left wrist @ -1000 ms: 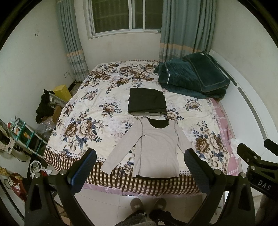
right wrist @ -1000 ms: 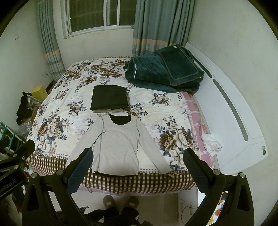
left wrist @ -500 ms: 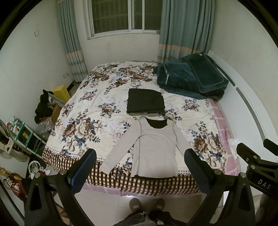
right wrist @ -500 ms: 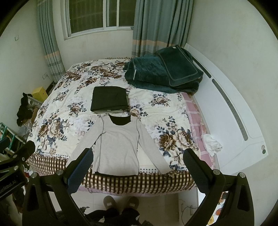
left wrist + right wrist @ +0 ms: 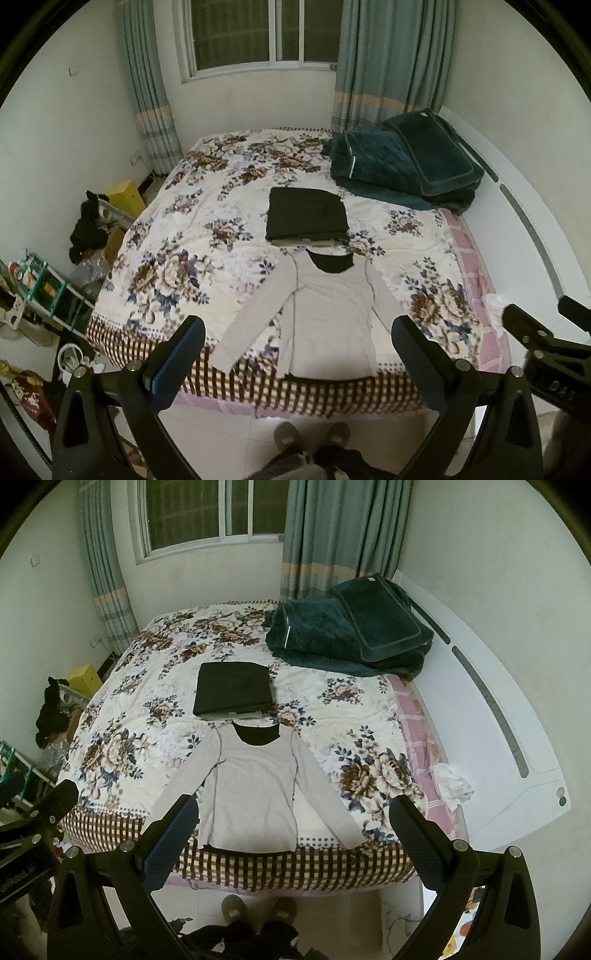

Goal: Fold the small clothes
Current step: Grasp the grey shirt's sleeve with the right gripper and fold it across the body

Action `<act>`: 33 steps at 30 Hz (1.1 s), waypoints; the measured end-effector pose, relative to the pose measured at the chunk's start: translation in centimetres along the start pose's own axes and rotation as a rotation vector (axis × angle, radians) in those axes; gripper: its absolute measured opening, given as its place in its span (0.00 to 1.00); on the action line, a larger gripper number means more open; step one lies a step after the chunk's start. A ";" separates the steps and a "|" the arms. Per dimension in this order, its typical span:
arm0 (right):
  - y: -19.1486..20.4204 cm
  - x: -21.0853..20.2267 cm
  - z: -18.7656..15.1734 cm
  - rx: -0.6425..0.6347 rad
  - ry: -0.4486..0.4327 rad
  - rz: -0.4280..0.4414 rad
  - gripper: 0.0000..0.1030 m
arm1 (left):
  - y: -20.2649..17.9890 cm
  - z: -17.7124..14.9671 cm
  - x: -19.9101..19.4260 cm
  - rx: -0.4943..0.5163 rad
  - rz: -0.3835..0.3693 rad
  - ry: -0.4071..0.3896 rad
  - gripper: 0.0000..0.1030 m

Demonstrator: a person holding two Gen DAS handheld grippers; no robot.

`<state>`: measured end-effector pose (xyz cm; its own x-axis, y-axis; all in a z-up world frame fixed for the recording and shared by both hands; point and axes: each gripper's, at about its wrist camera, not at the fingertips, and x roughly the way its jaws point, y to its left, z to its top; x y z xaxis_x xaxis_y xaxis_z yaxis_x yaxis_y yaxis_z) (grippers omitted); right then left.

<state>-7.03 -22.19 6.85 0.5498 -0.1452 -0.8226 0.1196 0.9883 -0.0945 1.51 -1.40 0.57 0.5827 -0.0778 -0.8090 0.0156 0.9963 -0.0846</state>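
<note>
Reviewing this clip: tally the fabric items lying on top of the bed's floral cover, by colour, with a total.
Grey: 1, the long-sleeve shirt spread flat near the foot edge.
Black: 1, the folded garment just beyond the shirt's collar.
Dark teal: 1, the bedding pile at the far right corner; how many pieces it holds cannot be told.
Total: 3

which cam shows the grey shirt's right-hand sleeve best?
Right wrist. The grey long-sleeve shirt shows that sleeve whole down to its cuff near the bed edge. In the left wrist view the same sleeve runs behind a fingertip of the open left gripper, so its cuff is hidden.
</note>
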 end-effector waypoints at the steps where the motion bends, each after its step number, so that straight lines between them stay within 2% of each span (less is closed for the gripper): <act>1: 0.2 0.5 0.6 0.015 0.008 0.004 1.00 | -0.1 0.1 1.0 0.010 0.025 -0.008 1.00; 4: 0.4 3.6 2.1 0.081 0.056 -0.010 1.00 | 0.8 0.1 5.7 0.038 0.113 -0.028 1.00; 8: -2.7 10.1 1.7 0.220 0.173 -0.034 1.00 | 1.7 -0.2 12.3 0.031 0.118 -0.010 1.00; 12: -8.2 18.1 -1.2 0.399 0.303 -0.087 1.00 | 1.5 -0.8 20.2 0.067 0.182 0.019 1.00; 16: -15.2 27.8 -7.3 0.557 0.418 -0.109 0.98 | 1.2 -0.2 28.0 0.072 0.233 0.014 1.00; 17: -16.6 30.3 -8.7 0.603 0.453 -0.097 0.96 | 0.9 -0.6 30.1 0.072 0.252 0.041 1.00; 18: -17.6 32.3 -9.8 0.647 0.480 -0.081 0.91 | 1.6 -0.5 31.3 0.086 0.284 0.050 1.00; 19: -20.3 35.5 -12.0 0.721 0.519 -0.049 0.82 | 1.6 -1.3 33.2 0.092 0.306 0.087 1.00; 20: -21.7 38.0 -13.7 0.775 0.554 -0.032 0.78 | 1.8 -2.5 35.1 0.104 0.340 0.130 1.00; 23: -25.5 46.3 -18.9 0.910 0.619 0.016 0.78 | 1.1 -5.8 40.5 0.071 0.347 0.256 1.00; 25: -26.2 50.9 -21.7 0.967 0.668 0.036 0.78 | 1.2 -8.3 43.9 0.054 0.353 0.343 1.00; 26: -26.5 53.4 -23.2 1.002 0.684 0.054 0.78 | 0.9 -10.8 44.8 0.052 0.354 0.411 1.00; 29: -26.3 57.4 -26.3 1.112 0.691 0.117 0.78 | 0.4 -14.2 48.0 0.049 0.357 0.483 1.00; 31: -25.7 58.0 -27.0 1.134 0.662 0.107 0.79 | 0.7 -15.4 49.7 0.035 0.358 0.504 1.00; 33: -24.9 57.6 -26.6 1.117 0.597 0.133 0.72 | 1.1 -16.0 51.0 0.026 0.360 0.510 1.00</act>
<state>-0.32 -53.96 -53.11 0.1899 0.2818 -0.9405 0.8805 0.3750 0.2902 18.25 -4.85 -50.09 0.0942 0.2614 -0.9606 -0.0860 0.9634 0.2537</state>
